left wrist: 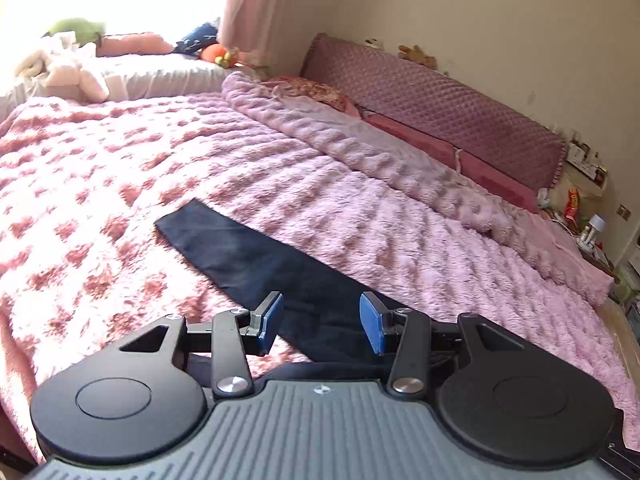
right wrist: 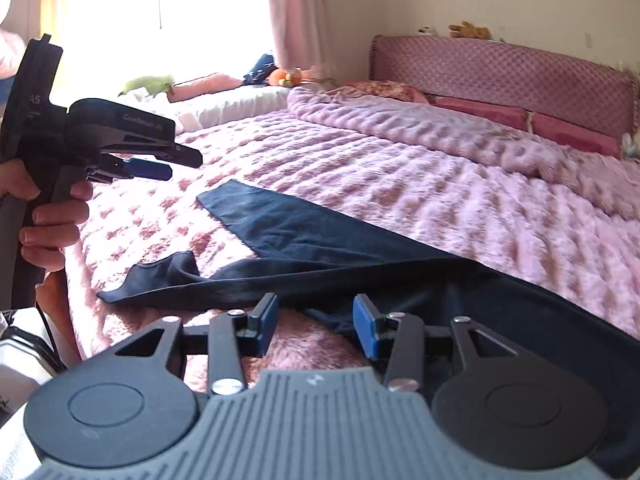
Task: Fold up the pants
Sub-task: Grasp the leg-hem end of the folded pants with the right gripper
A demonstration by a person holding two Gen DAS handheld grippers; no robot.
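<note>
pants (left wrist: 256, 256) on bed, beyond both fingers | left gripper (left wrist: 320, 322) spread | right gripper (right wrist: 316, 325) spread

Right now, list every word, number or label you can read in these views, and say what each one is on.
"45": on the handle of the left gripper, right wrist view.
Pale brand lettering on the same gripper's body: too blurred to read.
Red snack packet on the bedside shelf: print too small to read.
Dark pants: no visible text.
</note>
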